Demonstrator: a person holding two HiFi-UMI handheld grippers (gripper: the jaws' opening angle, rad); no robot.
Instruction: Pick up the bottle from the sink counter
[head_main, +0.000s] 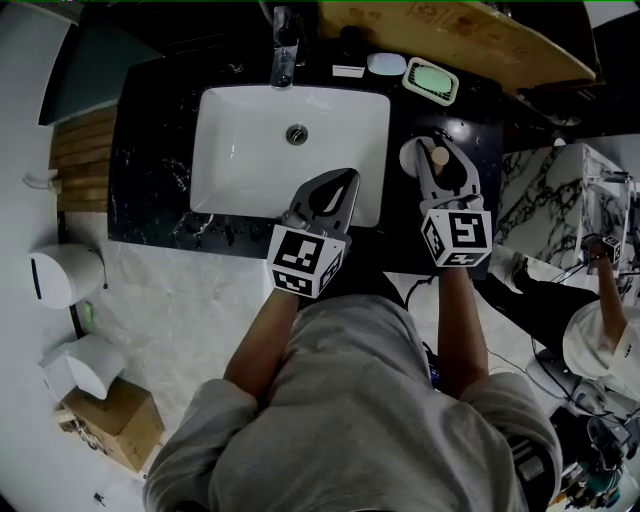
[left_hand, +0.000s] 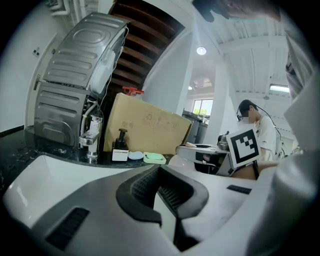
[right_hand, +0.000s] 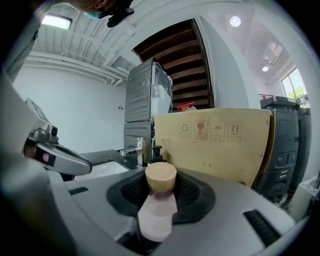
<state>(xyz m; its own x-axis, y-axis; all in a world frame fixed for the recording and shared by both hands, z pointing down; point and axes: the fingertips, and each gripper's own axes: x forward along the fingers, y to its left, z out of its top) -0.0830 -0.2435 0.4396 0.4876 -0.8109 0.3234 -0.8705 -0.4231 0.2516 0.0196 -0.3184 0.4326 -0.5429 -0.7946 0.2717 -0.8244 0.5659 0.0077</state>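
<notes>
Standing behind bottle (right_hand: 160, 180) — box (right_hand: 220, 140), perhaps soap dish (head_main: 430, 80)

The head view was dim and flat, with the white sink (head_main: 240, 130) the brightest patch against the black counter (head_main: 150, 180). Both gripper views bulged at their edges inside a dark ring. Ceiling lamps (right_hand: 235, 21) and a window (left_hand: 202, 107) glared, and the bottle (right_hand: 157, 210) nearest the lens was soft and blurred.

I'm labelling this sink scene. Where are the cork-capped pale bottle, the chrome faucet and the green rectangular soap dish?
cork-capped pale bottle (right_hand: 160, 176): right gripper view, on its cork cap.
chrome faucet (head_main: 284, 55): head view, on its spout.
green rectangular soap dish (head_main: 431, 80): head view, on its green middle.
</notes>
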